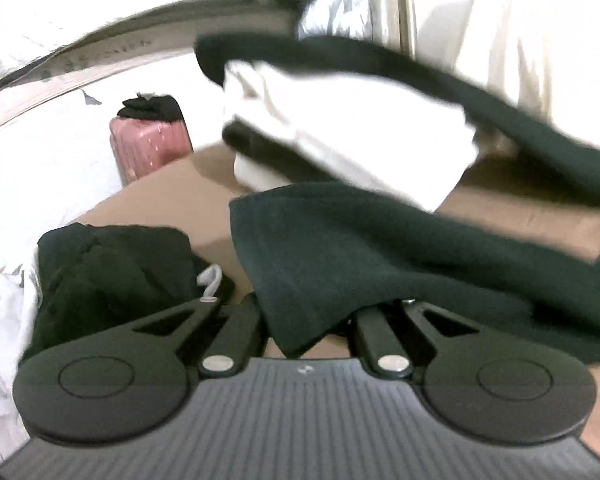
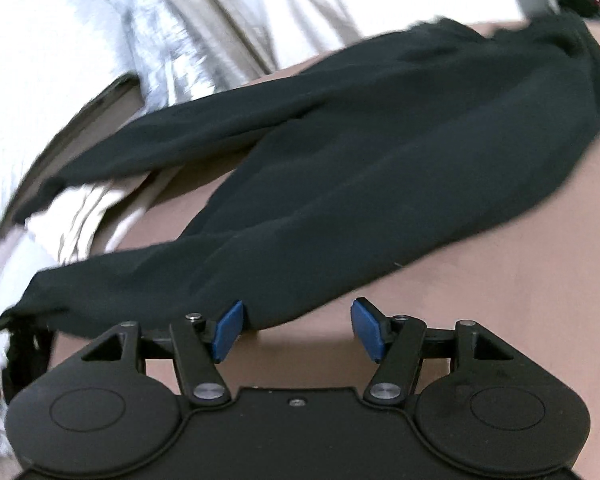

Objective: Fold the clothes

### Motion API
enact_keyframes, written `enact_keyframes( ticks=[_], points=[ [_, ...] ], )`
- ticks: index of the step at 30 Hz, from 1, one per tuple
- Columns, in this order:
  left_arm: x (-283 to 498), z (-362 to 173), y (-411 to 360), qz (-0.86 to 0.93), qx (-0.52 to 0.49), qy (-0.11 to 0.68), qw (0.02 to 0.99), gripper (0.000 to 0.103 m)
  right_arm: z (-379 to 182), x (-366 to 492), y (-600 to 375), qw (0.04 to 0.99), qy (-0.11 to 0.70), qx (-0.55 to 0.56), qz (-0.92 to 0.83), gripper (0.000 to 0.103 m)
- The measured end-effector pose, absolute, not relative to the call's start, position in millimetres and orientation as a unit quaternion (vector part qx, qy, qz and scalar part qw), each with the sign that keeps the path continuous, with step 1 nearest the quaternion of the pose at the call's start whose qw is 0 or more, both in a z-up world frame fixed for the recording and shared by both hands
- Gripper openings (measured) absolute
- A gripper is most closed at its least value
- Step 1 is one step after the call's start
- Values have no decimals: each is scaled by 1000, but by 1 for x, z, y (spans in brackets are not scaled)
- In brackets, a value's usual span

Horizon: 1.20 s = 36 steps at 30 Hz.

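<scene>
Dark green garment [image 2: 340, 168]: one, stretched across the brown bed surface [image 2: 500, 280]. Only the left wrist view shows a second, black heap of clothing [image 1: 112, 276] left of it, and a pink suitcase [image 1: 152, 144] beyond. The left claw [image 1: 312, 320] seems clamped on the garment's hem, its tips buried in cloth. The right claw [image 2: 296, 330] stands wide apart, its left blue pad [image 2: 229, 330] touching the garment's edge.

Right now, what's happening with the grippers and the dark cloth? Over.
Left gripper under dark garment, grip hidden. Right gripper open, empty. Black clothes pile beside it.
</scene>
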State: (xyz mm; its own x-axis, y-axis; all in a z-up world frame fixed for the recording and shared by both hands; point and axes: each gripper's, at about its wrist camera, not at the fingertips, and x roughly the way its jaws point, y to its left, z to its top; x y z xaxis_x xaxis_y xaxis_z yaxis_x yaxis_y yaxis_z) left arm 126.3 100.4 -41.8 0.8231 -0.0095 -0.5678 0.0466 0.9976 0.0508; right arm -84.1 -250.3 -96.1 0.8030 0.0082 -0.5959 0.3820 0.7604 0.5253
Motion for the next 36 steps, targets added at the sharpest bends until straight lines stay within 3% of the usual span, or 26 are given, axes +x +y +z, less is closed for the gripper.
enact_keyframes(
  ticks=[6,8,12,13,14,15,16,20,21,22,23,24,26,29,36],
  points=[
    [80,21,113,-41,-38,281,958,3,-100,-77,-262,884,291,352,-102,71],
    [70,28,120,-55,-66,304,949,2,-102,-69,-270,875,290,374,-104,88],
    [59,22,120,-39,-60,350,934,2,-109,-47,-287,866,280,400,-111,89],
    [55,21,119,-32,-55,354,933,2,-109,-42,-289,866,278,399,-113,70],
    [51,22,117,-25,-52,357,933,3,-106,-38,-289,870,280,390,-113,34],
    [42,28,118,-19,-53,357,932,3,-95,-41,-288,881,270,373,-107,17],
    [35,33,120,-9,-57,363,930,3,-82,-47,-285,895,253,355,-101,16],
    [3,37,140,3,-118,408,905,3,-39,-88,-266,936,210,265,-98,17],
    [-2,32,142,4,-123,424,897,3,-42,-92,-263,934,231,251,-107,17],
    [-6,25,141,6,-120,441,890,3,-50,-93,-262,926,264,241,-119,22],
    [-8,14,130,11,-94,461,883,3,-64,-91,-264,911,306,242,-131,36],
    [-10,3,120,13,-72,477,876,3,-81,-88,-267,892,352,247,-141,41],
    [-15,-8,97,-4,-46,489,871,3,-97,-97,-270,883,366,261,-134,47],
    [-25,7,70,-38,-28,465,884,3,-95,-111,-266,892,351,268,-89,57],
    [-67,83,61,-9,-19,334,942,3,-78,-98,-215,905,362,213,72,57]
  ],
)
